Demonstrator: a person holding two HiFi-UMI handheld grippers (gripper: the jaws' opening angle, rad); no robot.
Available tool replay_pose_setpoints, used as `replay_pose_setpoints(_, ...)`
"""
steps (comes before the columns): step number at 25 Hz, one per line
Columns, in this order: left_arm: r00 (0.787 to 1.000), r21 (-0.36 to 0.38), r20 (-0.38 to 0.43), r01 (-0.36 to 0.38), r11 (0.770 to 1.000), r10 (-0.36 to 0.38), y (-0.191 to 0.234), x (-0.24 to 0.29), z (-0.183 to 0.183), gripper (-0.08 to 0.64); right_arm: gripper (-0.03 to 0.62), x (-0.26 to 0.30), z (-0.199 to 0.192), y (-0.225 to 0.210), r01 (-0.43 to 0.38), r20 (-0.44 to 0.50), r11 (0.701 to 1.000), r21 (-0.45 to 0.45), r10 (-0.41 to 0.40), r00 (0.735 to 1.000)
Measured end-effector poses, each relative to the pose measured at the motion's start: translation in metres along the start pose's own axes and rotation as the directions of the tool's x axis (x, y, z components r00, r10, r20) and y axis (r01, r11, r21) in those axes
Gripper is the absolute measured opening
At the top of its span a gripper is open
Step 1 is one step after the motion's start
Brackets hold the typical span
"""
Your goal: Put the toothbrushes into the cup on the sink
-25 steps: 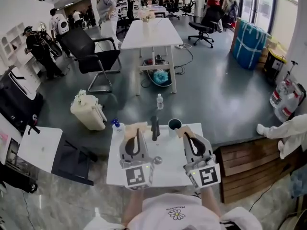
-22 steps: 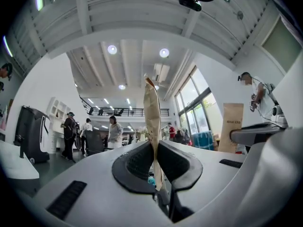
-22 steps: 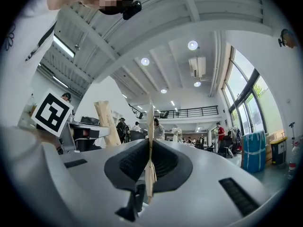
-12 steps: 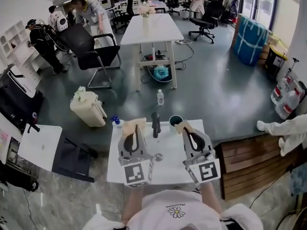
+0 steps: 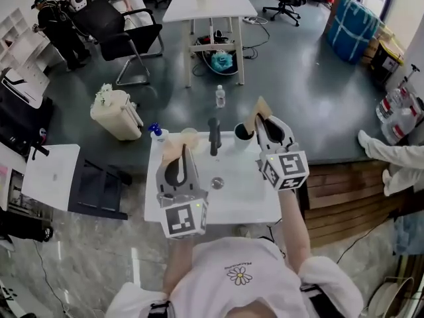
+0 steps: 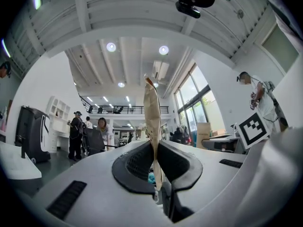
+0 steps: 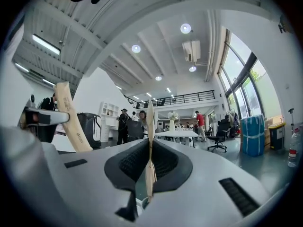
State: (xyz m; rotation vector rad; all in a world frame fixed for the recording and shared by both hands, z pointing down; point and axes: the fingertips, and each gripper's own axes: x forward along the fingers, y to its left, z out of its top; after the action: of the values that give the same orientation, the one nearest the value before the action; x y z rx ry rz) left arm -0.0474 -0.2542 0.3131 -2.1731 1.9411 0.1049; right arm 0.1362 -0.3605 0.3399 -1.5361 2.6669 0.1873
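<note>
I count two claws, the left claw (image 5: pixel 179 159) and the right claw (image 5: pixel 264 123). There are two paper-wrapped toothbrushes, the left toothbrush (image 6: pixel 152 126) and the right toothbrush (image 7: pixel 149 174), one to each claw. At the one sink (image 5: pixel 235 201) I see one cup (image 5: pixel 242 134), one faucet (image 5: pixel 213 138), one drain (image 5: pixel 217 183) and one blue-capped bottle (image 5: pixel 156 132); out on the floor there is one clear bottle (image 5: pixel 220 97), one white bin (image 5: pixel 116 114), one black chair (image 5: pixel 129 42) and one long white desk (image 5: pixel 209 2).

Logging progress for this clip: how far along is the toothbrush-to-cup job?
No toothbrush shows in the dark round cup. In hand: left gripper clamps one tan paper-wrapped toothbrush, right gripper another. Remaining: put both in the cup; the right is nearest it.
</note>
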Motion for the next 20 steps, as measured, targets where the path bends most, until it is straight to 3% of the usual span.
replay_pose_setpoints(10, 0.998, -0.012, -0.031, -0.051, 0.999, 0.051, 0.012, -0.014, -0.004, 0.038, 0.017, 0.049, -0.091, -0.013, -0.026, -0.213, 0.999, 0.021, 0.030, 0.977)
replay_pose_setpoints(20, 0.994, -0.020, -0.046, -0.097, 0.995, 0.096, 0.024, -0.027, -0.001, 0.038, 0.018, 0.044, -0.149, -0.007, -0.019, -0.313, 0.999, 0.045, 0.032, 0.949)
